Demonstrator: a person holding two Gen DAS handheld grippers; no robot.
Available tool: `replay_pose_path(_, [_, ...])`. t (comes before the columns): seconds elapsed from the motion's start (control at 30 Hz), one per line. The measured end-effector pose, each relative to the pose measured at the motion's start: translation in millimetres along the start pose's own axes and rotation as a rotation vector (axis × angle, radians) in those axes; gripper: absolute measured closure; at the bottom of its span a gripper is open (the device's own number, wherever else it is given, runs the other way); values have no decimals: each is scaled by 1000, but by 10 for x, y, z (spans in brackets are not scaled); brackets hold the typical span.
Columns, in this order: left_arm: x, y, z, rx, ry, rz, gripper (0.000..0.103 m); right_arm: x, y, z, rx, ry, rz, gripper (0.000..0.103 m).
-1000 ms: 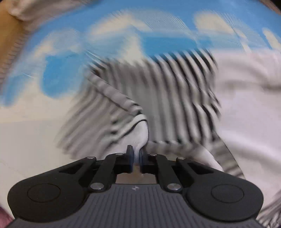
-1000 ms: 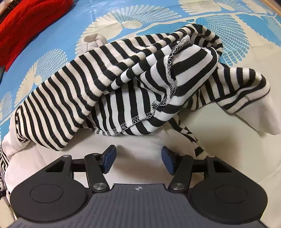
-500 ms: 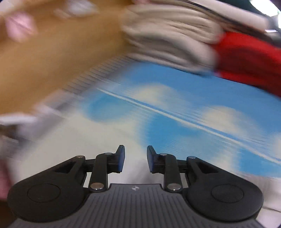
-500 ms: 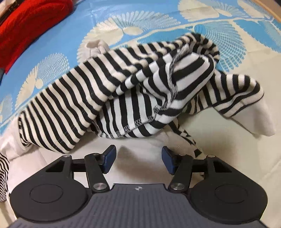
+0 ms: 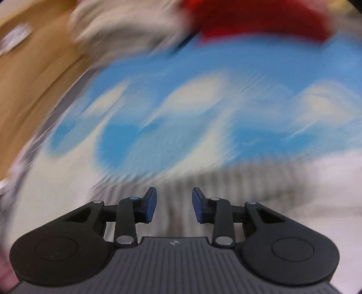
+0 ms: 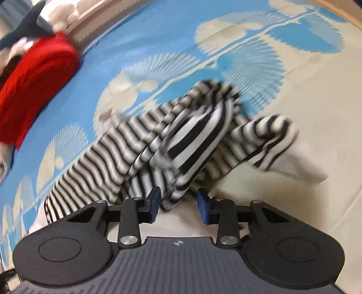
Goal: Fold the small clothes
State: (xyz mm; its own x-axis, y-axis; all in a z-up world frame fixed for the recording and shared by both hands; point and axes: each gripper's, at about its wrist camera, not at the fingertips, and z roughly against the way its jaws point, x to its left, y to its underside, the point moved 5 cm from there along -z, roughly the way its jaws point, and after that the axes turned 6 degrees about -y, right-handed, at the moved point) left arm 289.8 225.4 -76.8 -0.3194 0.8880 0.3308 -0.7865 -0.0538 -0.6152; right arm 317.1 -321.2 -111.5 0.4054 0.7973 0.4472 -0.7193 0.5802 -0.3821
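A black-and-white striped garment [image 6: 192,140] lies crumpled on a blue and cream patterned sheet [image 6: 158,34]. My right gripper [image 6: 178,204] is at its near edge. Its jaws are closing, with a hanging fold of striped cloth between the blue pads [image 6: 156,201]. The pads do not visibly press on the fold. In the heavily blurred left wrist view, my left gripper [image 5: 173,203] hovers over the sheet [image 5: 181,113]. Its jaws are opening with nothing between them, and a smeared strip of the striped garment [image 5: 226,181] lies just beyond the fingertips.
A red garment [image 6: 34,90] lies at the sheet's far left and shows as a red blur [image 5: 260,20] in the left wrist view. A pale cloth heap [image 5: 124,27] sits beside it. A brown wooden surface [image 5: 27,67] borders the sheet on the left.
My left gripper let go of the garment's white cuff, opened and swung away over the sheet. My right gripper's jaws narrowed, and it moved in until a striped fold lay between them.
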Motion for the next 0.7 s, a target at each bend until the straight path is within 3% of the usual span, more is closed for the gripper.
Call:
replay_pose_path(0.1, [-688, -59, 671, -155, 255, -67, 54, -183, -57, 44, -15, 9, -58, 74])
replay_pose_path(0.17, [-1236, -52, 1005, -179, 424, -142, 29, -317, -81, 71, -12, 2, -123, 74])
replay_pose_path(0.3, [-2284, -111, 1457, -227, 638, -280, 26, -429, -124, 149, -24, -12, -182, 74])
replay_pose_path(0.4, [-3046, -207, 1479, -215, 727, -377, 26, -460, -142, 192, -18, -27, -194, 73])
replay_pose_path(0.57, [-4032, -301, 1225, -205, 740, -579, 28, -532, -207, 239, -18, -15, -228, 68])
replay_pose_path(0.6, [-4221, -322, 1033, -161, 749, -629, 32, -547, -237, 265, -31, -4, -229, 68])
replay_pose_path(0.67, [-4363, -244, 935, -109, 759, -758, 99, -582, -292, 314, -54, -4, -241, 68])
replay_pose_path(0.7, [-4399, -217, 916, -126, 757, -816, 98, -603, -318, 339, -66, -3, -248, 68])
